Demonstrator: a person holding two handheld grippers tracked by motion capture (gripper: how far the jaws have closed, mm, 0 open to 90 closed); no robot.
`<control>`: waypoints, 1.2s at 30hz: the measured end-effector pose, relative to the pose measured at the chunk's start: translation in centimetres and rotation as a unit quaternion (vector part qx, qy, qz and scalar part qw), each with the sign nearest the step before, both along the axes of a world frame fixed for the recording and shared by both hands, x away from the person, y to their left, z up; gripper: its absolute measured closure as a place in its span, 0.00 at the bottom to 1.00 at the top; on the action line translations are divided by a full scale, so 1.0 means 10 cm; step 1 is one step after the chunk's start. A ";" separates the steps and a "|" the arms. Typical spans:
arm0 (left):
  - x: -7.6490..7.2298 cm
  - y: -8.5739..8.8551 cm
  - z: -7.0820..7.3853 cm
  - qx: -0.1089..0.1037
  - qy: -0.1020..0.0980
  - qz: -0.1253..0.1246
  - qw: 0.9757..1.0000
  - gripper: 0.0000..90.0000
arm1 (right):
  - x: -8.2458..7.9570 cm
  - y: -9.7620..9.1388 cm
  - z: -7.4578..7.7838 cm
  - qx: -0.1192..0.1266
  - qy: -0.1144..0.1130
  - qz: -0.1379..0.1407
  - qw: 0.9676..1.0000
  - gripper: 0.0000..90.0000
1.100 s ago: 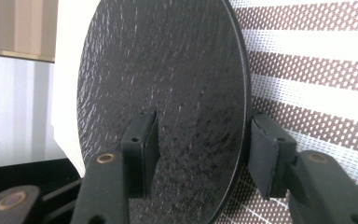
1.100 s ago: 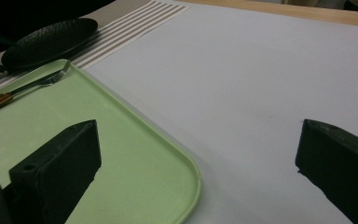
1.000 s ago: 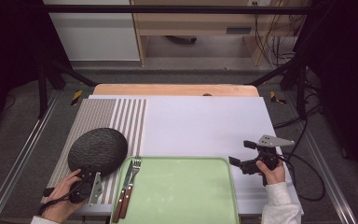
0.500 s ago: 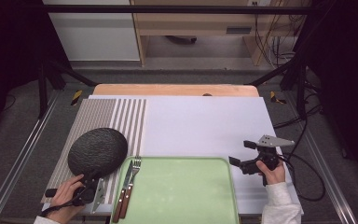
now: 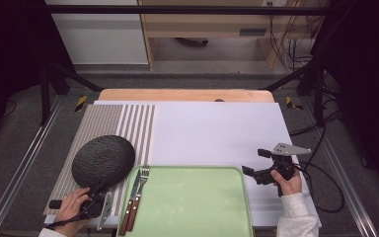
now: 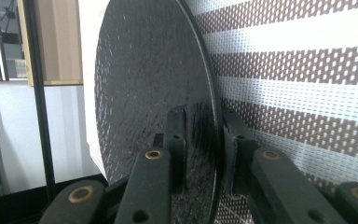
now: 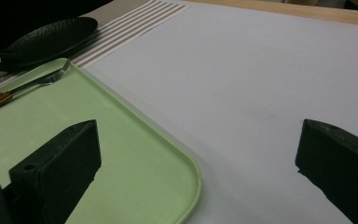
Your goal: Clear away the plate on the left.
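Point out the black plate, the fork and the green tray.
black plate (image 5: 103, 159): high view, middle of its textured face.
fork (image 5: 143, 174): high view, its tines.
green tray (image 5: 197, 202): high view, bare part of its floor.

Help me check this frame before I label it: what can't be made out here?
- High view: the left gripper fingers, hidden under the black plate rim and the hand.
- High view: knife and fork handle ends, cut off by the bottom edge.
- Left gripper view: whether the fingers press the plate; shadow hides contact.
- Right gripper view: the green tray, cut off at the bottom edge.
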State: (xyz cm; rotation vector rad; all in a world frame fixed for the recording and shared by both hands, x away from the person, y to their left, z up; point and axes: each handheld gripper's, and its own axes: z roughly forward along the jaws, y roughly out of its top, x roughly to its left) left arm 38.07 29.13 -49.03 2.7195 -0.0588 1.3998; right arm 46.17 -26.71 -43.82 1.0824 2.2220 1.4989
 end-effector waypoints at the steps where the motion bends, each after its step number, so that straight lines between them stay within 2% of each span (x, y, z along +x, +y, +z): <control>1: 0.01 0.00 0.00 0.004 -0.001 0.000 1.000 0.84 | 0.00 0.00 0.00 0.000 0.001 0.000 1.000 0.01; 4: 0.02 0.01 -0.01 -0.002 -0.001 0.003 1.000 0.83 | 0.00 0.00 0.00 0.000 0.000 0.000 1.000 0.01; 13: 0.02 0.00 -0.02 0.007 -0.003 0.003 1.000 0.85 | 0.00 0.00 0.00 -0.002 0.001 0.000 1.000 0.01; 23: 0.01 0.00 -0.02 0.001 -0.005 0.001 1.000 0.86 | 0.00 0.01 0.00 -0.002 0.001 0.001 1.000 0.01; 36: -0.02 0.01 0.07 -0.010 -0.038 0.003 0.999 0.93 | 0.00 0.01 0.00 -0.003 0.001 0.000 1.000 0.01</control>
